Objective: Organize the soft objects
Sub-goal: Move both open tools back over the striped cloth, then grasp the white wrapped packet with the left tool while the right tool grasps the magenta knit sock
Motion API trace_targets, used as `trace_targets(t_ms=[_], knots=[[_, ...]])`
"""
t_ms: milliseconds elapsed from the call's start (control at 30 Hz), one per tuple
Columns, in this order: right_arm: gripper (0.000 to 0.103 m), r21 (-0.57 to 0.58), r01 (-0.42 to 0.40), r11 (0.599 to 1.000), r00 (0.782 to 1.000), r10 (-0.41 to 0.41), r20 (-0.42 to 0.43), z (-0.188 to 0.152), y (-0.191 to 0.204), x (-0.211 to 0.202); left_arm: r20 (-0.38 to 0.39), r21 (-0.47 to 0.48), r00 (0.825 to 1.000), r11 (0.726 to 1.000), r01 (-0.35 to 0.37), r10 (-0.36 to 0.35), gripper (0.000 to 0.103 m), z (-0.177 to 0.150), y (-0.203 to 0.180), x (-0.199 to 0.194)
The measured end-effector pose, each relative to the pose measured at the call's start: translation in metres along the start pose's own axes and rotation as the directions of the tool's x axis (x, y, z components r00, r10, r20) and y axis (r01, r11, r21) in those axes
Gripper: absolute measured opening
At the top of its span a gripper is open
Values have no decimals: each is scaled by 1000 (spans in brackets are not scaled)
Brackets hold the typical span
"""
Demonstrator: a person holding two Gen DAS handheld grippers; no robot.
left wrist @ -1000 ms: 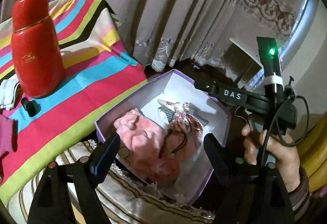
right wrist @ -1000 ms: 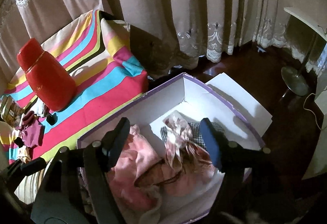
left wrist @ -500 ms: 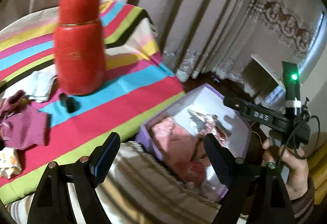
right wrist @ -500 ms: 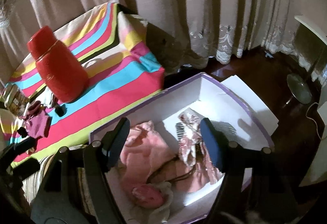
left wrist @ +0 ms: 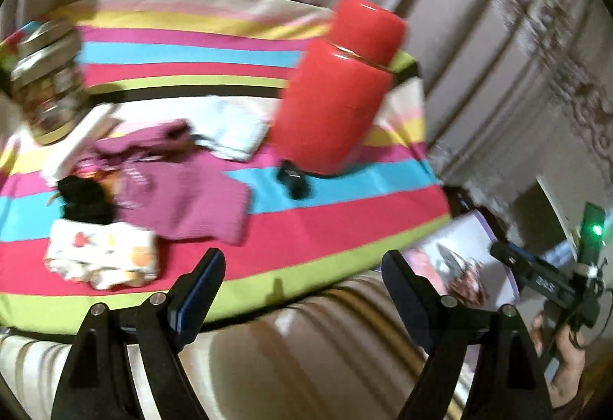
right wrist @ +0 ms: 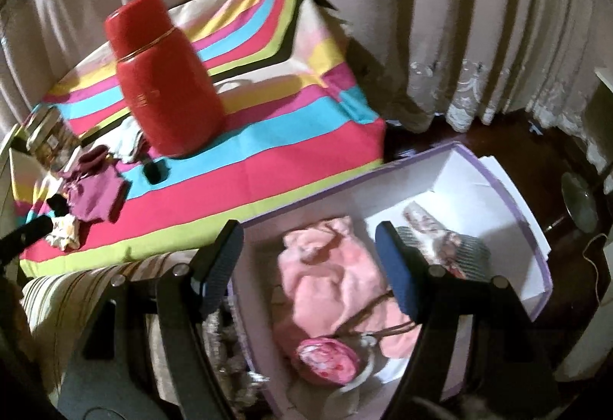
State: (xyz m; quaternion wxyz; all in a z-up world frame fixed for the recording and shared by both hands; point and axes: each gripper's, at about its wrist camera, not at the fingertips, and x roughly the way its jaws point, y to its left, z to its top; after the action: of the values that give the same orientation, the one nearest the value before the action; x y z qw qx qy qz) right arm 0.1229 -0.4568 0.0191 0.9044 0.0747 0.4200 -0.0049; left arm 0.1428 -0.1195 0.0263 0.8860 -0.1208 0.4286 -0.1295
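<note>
A: Where do the soft things left to sort lie?

B: In the left wrist view, mid-left of the frame, on the striped cloth of the worktop (left wrist: 306, 232): a magenta knitted garment (left wrist: 184, 197), a small white printed cloth (left wrist: 103, 259) just below it, a black scrap (left wrist: 84, 197) between them.

A: And from the left claw (left wrist: 302, 278)?

B: Up and to the left of it, well apart. The garment's long axis seems to run from upper left to lower right, though blur makes that uncertain. The left hand looks nearer.

A: The claws?

B: Both spread wide, pinching nothing. The right claw (right wrist: 310, 259) hangs over the purple-rimmed white cardboard box (right wrist: 532, 228), above a pink fleece garment (right wrist: 329, 286) lying inside.
</note>
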Motion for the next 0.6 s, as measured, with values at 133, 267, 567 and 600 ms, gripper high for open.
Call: trace_targets(t_ms=[133, 267, 567, 600], knots=[[74, -32, -29, 999, 1000, 29, -9, 1, 20, 0, 23, -54, 998, 997, -56, 57, 85, 4, 36, -9], [74, -71, -50, 996, 999, 49, -12, 4, 39, 1, 42, -91, 994, 991, -93, 97, 85, 8, 65, -17], [74, -177, -101, 979, 995, 96, -35, 9, 94, 13, 76, -134, 980, 976, -172, 183, 85, 21, 116, -30], [74, -189, -106, 976, 994, 101, -36, 10, 100, 14, 78, -136, 978, 974, -180, 192, 85, 23, 121, -30]])
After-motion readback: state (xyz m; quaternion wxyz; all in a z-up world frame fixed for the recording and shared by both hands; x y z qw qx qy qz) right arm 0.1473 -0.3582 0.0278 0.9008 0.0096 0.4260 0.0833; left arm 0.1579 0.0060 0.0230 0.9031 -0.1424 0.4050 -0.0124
